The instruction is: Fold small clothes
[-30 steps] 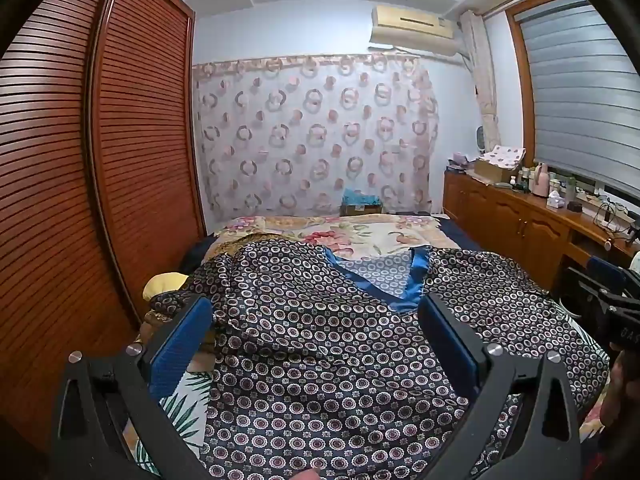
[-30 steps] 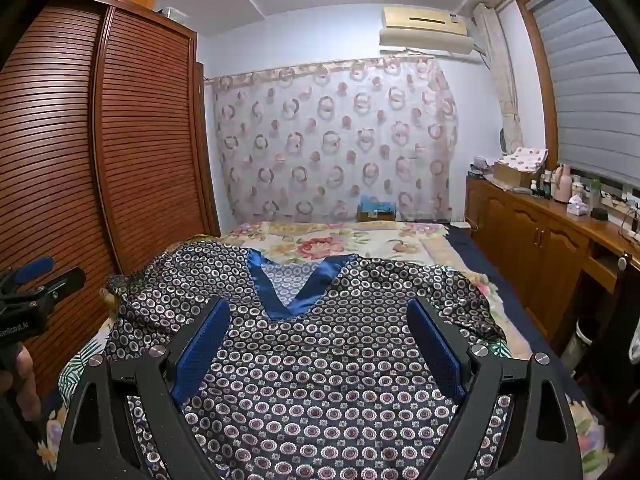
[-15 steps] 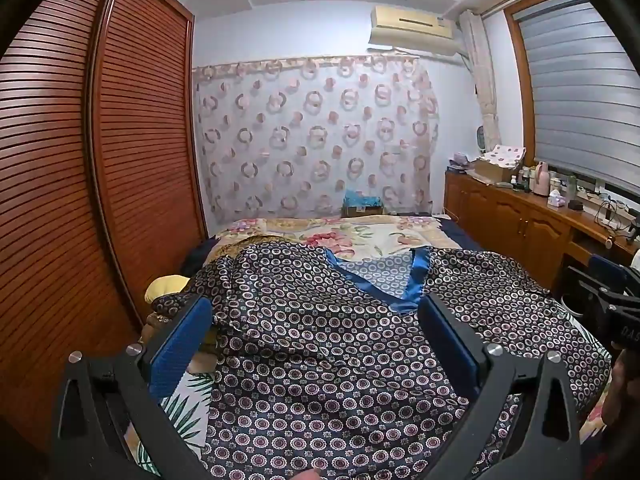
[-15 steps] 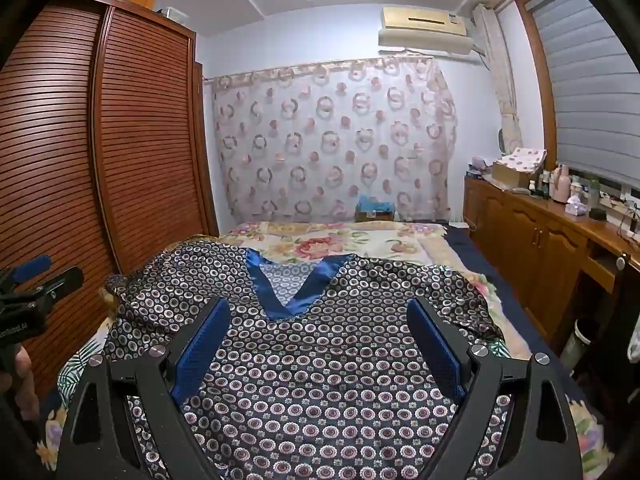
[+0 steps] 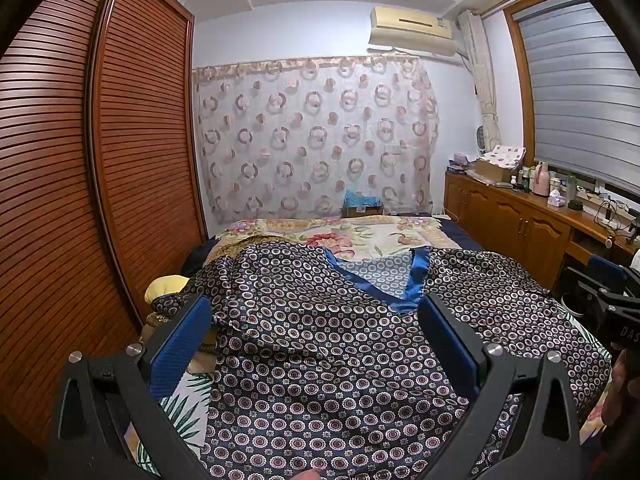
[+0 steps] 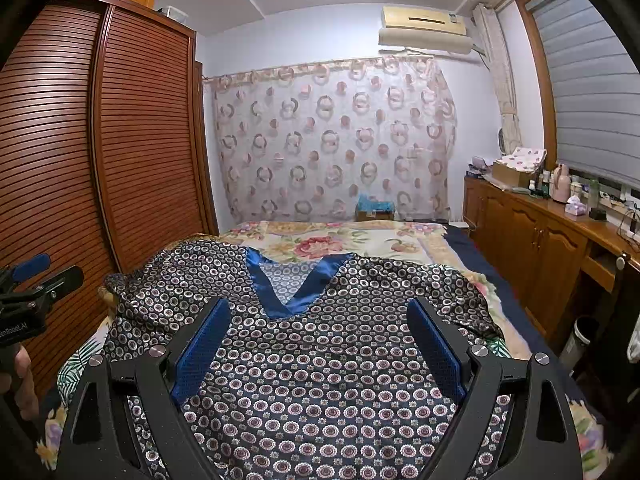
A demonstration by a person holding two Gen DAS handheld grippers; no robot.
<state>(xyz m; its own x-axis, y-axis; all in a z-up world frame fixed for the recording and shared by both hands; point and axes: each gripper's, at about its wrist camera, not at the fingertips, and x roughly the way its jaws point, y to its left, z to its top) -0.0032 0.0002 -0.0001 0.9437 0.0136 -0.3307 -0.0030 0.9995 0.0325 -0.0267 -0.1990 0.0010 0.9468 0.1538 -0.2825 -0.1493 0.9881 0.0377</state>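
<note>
Patterned top (image 6: pixel 320 380) lies spread flat on the bed (image 6: pixel 360 240), filling centre and bottom of frame, blue V-neck (image 6: pixel 292 284) up. No fold made yet, everything left. My left tongs (image 5: pixel 316 348) and right tongs (image 6: pixel 320 348) both apart, empty, hovering over it

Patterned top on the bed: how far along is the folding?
Done: the patterned top lies spread face-up on the bed, blue V-neck away from the grippers. In hand: nothing; left gripper and right gripper are open above it. Left: every fold; the left sleeve is rumpled.
</note>
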